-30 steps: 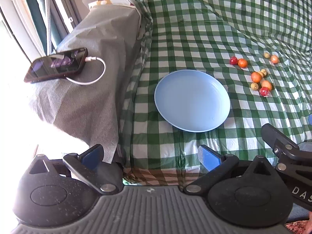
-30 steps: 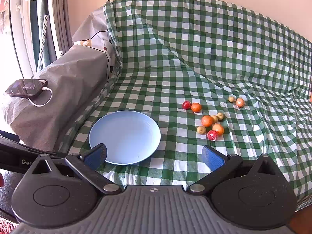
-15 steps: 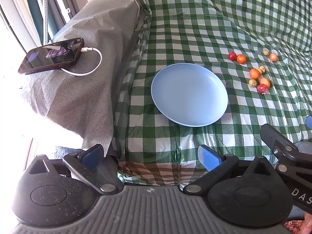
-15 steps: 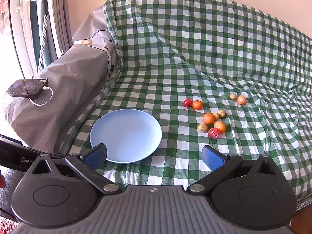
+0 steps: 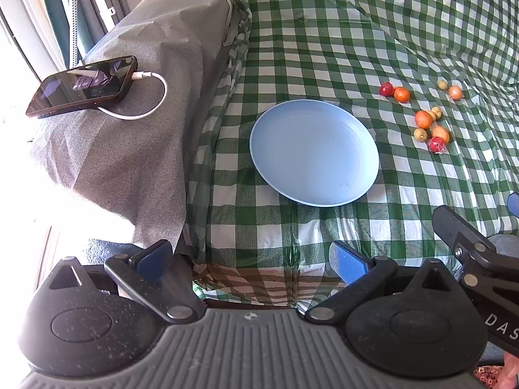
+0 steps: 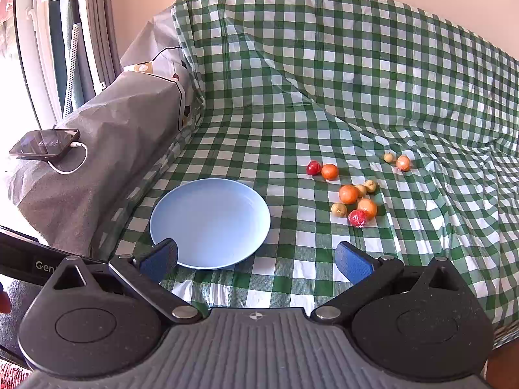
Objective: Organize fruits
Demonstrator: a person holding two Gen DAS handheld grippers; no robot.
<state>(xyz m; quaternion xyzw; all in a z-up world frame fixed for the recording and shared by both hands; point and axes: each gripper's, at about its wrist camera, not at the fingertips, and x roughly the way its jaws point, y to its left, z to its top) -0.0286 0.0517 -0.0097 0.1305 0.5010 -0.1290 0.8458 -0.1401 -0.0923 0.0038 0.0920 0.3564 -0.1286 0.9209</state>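
Checked cloth [image 6: 292, 103] bears small orange, red, perhaps yellowish fruits [image 6: 348, 194].

Green-and-white checks, pale blue, spots of orange and red

The cloth [image 6: 324, 74] is green-and-white gingham; the plate [image 6: 211, 223] is plain pale blue; right of frame, the fruits [image 6: 353, 201] are orange, red and yellowish; the left cover [image 5: 129, 149] is grey, the phone [image 5: 81, 86] black, its cable [image 5: 152, 103] white
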